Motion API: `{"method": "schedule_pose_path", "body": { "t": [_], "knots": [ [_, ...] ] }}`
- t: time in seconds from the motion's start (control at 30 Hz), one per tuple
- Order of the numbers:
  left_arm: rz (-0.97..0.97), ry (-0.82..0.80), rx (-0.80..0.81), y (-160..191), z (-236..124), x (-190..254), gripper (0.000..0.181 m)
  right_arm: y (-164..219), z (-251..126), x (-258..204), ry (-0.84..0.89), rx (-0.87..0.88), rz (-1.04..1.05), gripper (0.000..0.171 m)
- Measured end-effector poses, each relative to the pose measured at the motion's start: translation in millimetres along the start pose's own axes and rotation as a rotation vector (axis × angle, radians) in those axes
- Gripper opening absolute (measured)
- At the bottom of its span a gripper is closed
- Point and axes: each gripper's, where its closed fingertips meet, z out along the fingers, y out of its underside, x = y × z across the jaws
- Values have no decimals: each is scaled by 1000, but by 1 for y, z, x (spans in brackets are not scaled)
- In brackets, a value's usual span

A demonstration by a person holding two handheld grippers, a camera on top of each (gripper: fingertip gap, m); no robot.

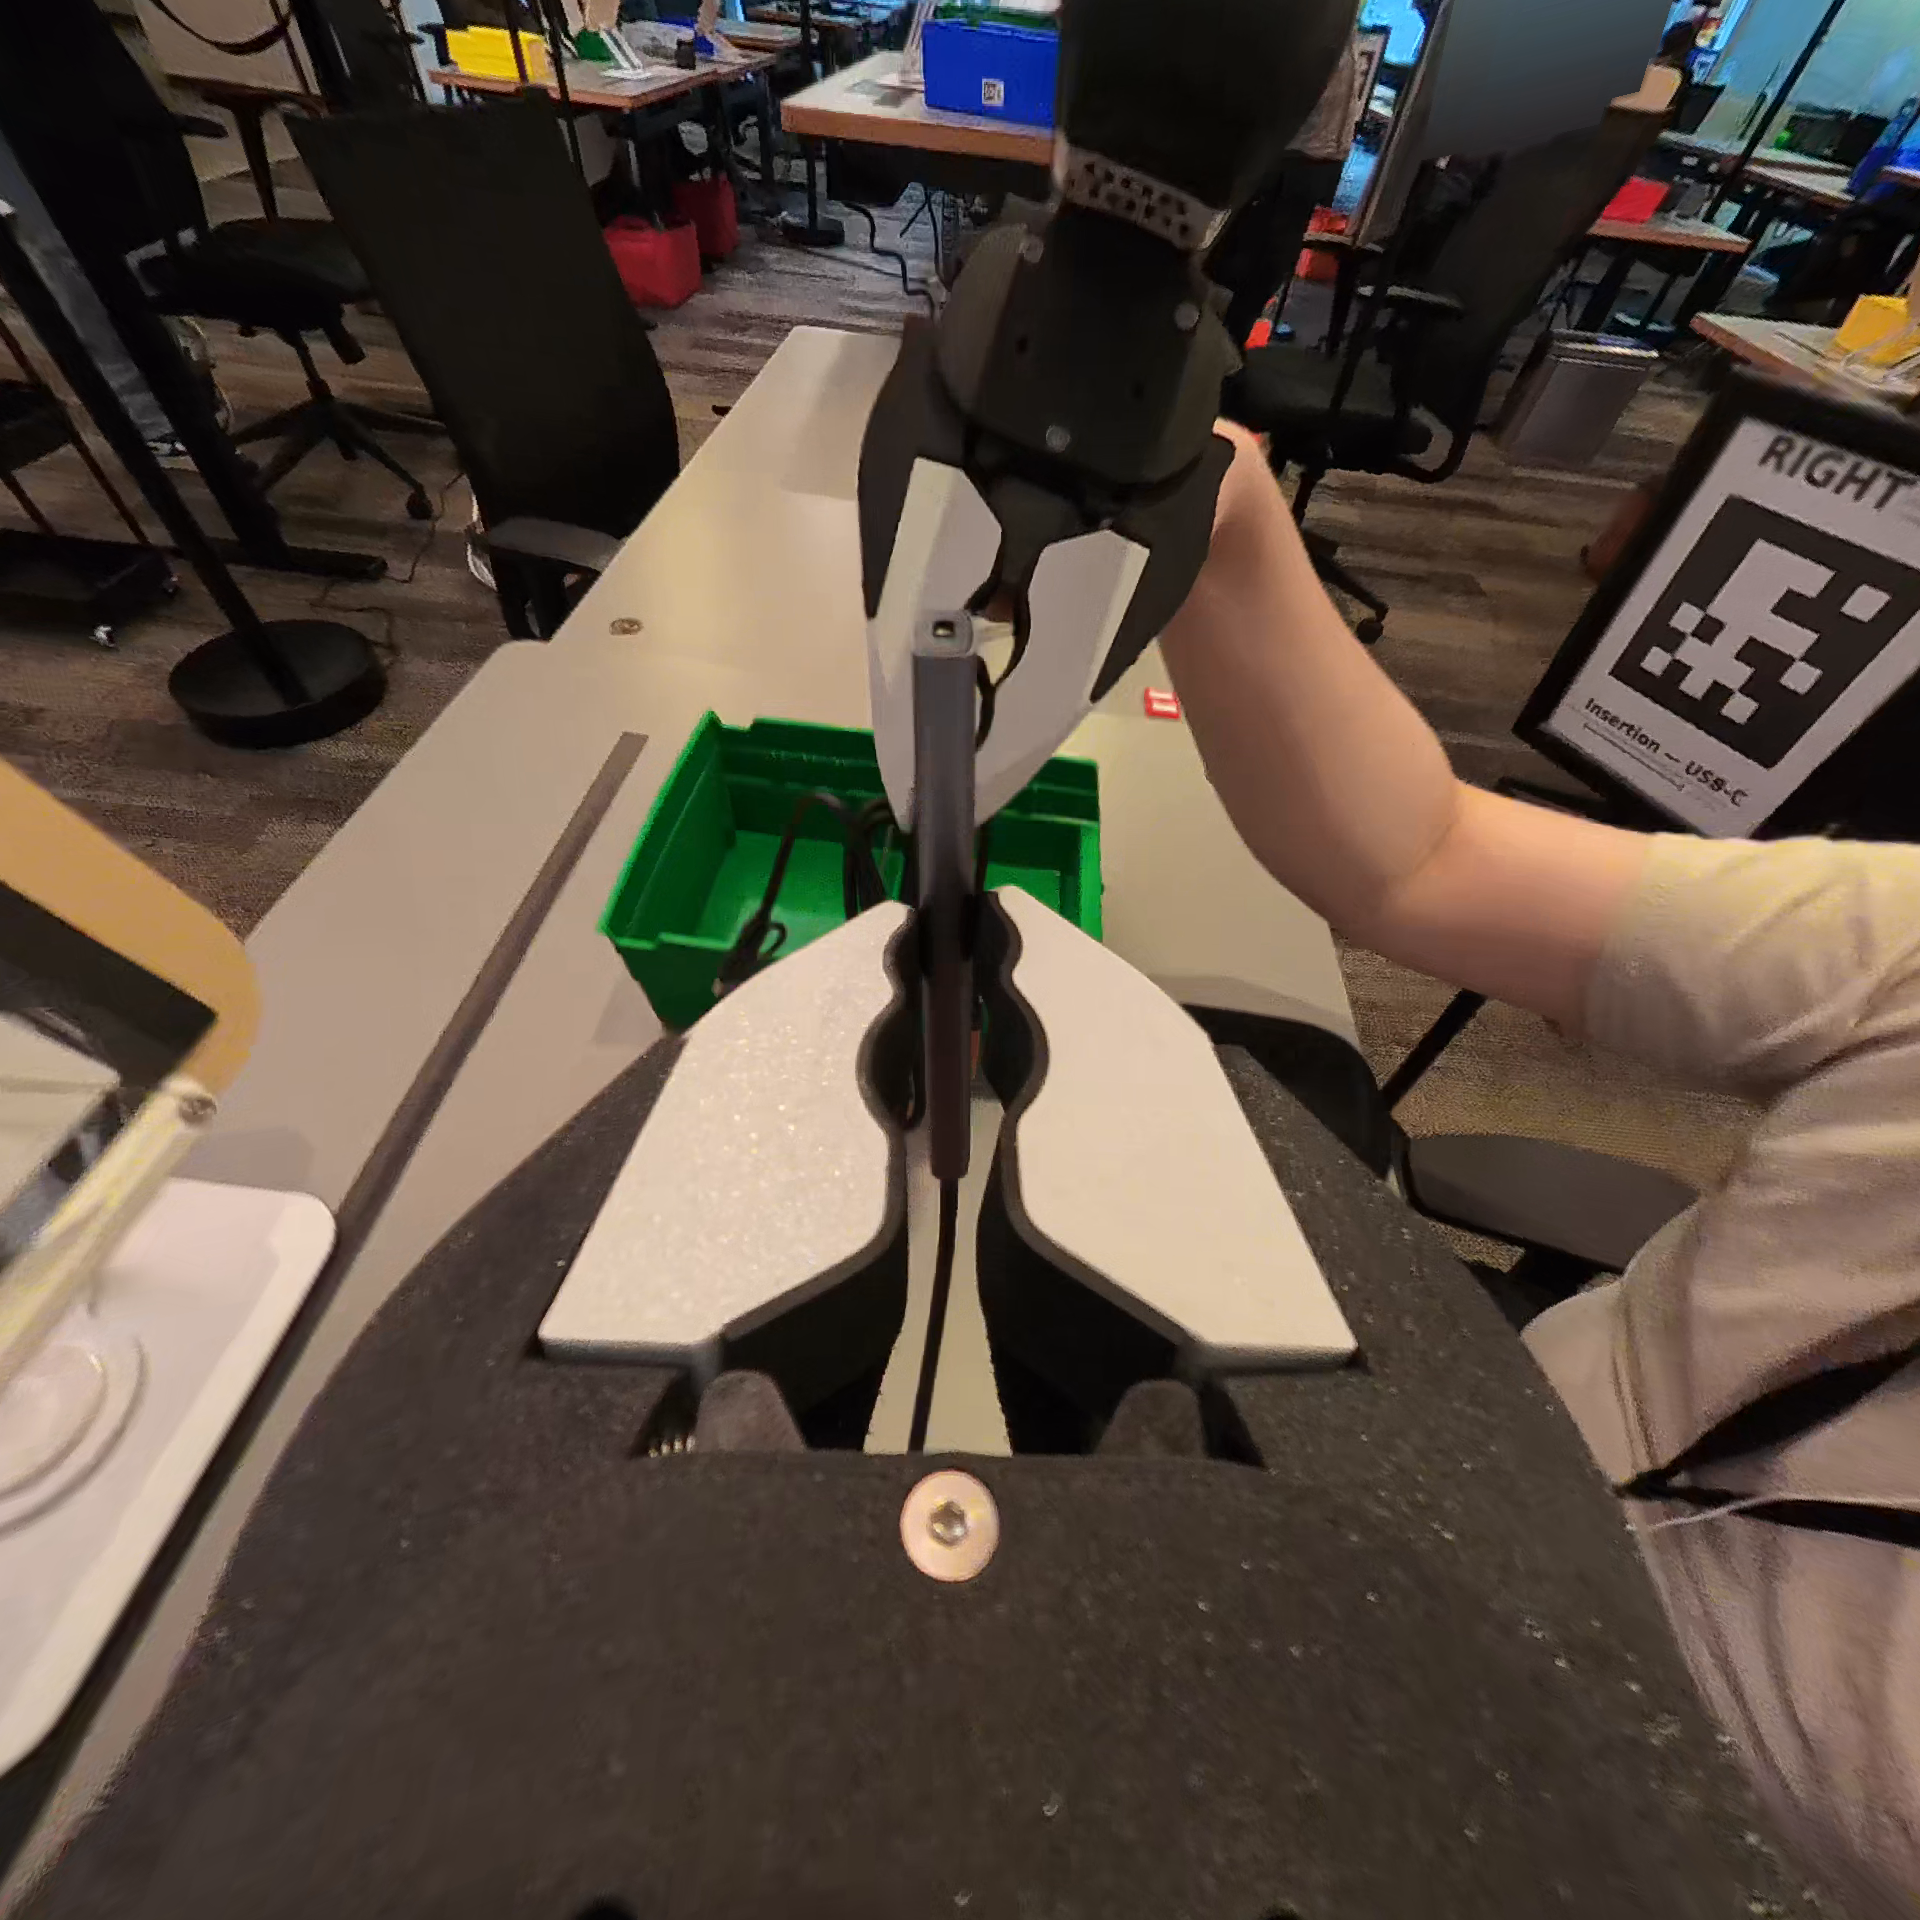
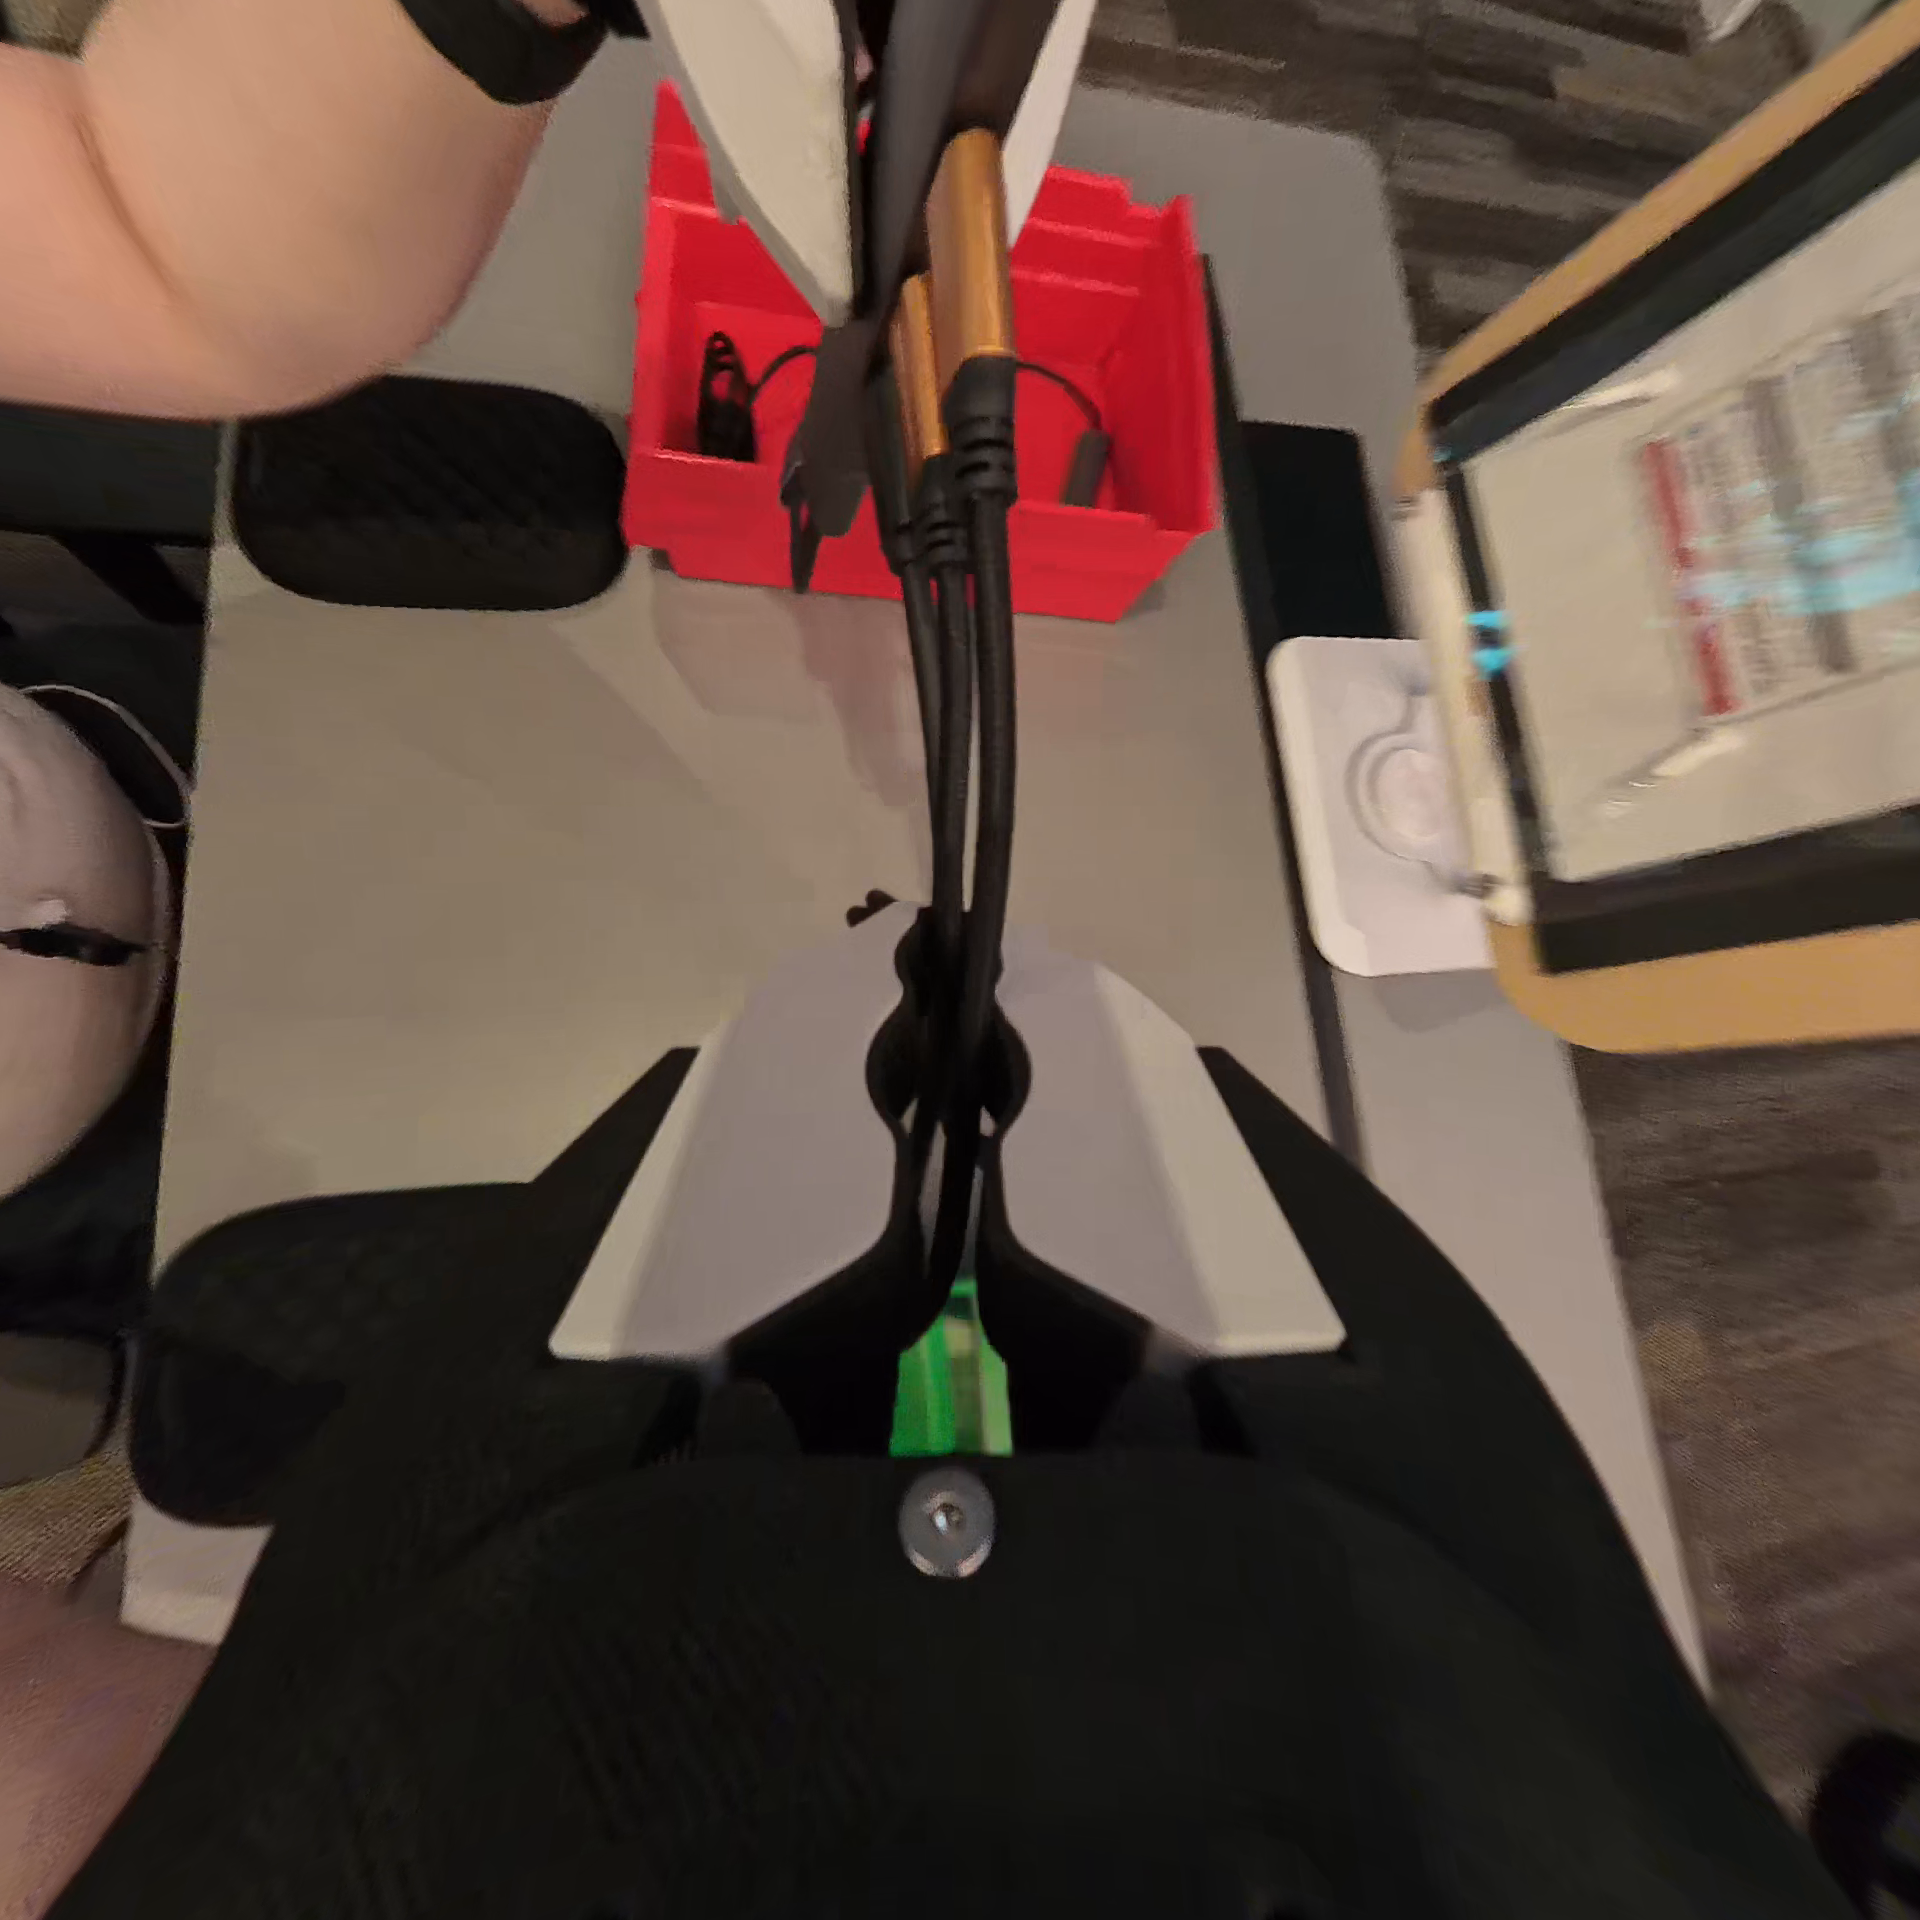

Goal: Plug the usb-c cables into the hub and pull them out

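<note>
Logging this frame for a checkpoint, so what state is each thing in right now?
left gripper: shut on the hub
hub: held upright above the green bin
right gripper: shut on the cables
cables: two copper-coloured plugs at the hub
red bin: open, holds a cable

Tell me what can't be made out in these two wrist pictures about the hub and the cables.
- Left wrist view: the hub shows edge-on, so its side ports are hidden; the right gripper covers the cables.
- Right wrist view: whether the copper plugs sit fully in the hub is cut off by the top edge and the left gripper.
- Right wrist view: the cables vanish between the right gripper's own fingers.
</note>
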Motion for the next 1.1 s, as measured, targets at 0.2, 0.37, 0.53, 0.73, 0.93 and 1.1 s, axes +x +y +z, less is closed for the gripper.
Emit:
{"method": "schedule_pose_path", "body": {
  "t": [0.2,0.37,0.53,0.73,0.93,1.1],
  "knots": [
    [-106,91,3,-67,58,-38,9,26,-66,57,93,48,28,6],
    [-99,107,-116,-80,118,-65,9,78,-81,86,168,86,62,6],
    [-59,111,-334,-61,179,-80,9,141,-75,95,146,114,148,6],
    [-47,131,-589,-24,237,-86,9,206,-53,89,92,196,261,6],
    [69,139,-885,24,277,-82,9,263,-27,75,66,99,360,18],
    [72,161,-960,47,296,-83,9,262,-50,79,161,252,369,55]
  ]
}}
